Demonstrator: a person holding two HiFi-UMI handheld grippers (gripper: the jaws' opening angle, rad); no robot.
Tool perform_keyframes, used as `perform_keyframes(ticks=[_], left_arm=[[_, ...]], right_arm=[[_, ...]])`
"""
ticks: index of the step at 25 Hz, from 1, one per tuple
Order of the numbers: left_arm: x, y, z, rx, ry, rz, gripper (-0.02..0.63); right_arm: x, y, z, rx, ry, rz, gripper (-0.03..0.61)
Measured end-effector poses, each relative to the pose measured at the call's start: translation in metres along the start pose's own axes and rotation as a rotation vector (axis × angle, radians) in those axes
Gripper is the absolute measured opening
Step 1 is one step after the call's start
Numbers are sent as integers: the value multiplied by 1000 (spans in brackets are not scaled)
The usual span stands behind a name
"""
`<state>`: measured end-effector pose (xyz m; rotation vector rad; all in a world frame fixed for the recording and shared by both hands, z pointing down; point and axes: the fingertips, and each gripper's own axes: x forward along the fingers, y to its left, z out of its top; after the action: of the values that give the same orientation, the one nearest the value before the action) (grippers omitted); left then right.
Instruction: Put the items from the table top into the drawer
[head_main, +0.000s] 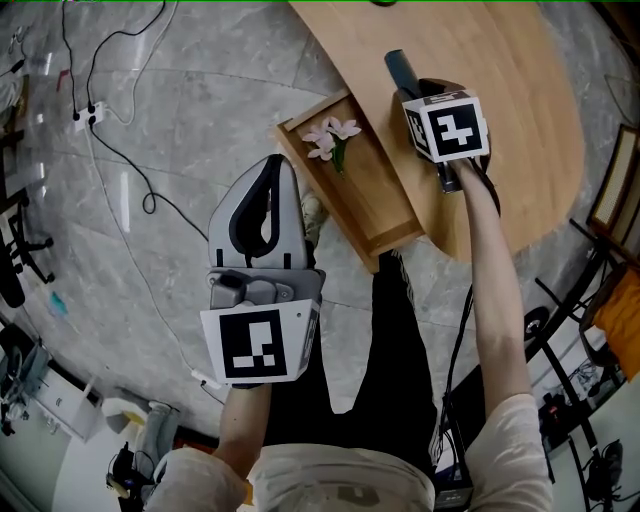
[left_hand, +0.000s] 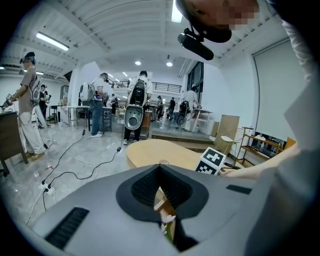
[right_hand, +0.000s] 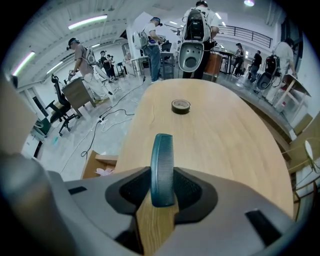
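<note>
- Right tongs? Comb?
- My right gripper grips the comb upright on edge, near the tabletop edge above the drawer
- Left?
- My left gripper is closed and empty, beside the open drawer; flower inside

Grey stone floor, white walls, ceiling strip lights
</note>
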<state>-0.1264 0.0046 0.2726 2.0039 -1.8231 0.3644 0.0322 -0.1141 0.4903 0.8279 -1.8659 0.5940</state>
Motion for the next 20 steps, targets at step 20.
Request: perform_keyframes(ticks=[20], left_arm=[[-1, -14, 18, 19, -48, -1, 6]], right_arm=[[-231, 84, 65, 155, -639, -82, 149]])
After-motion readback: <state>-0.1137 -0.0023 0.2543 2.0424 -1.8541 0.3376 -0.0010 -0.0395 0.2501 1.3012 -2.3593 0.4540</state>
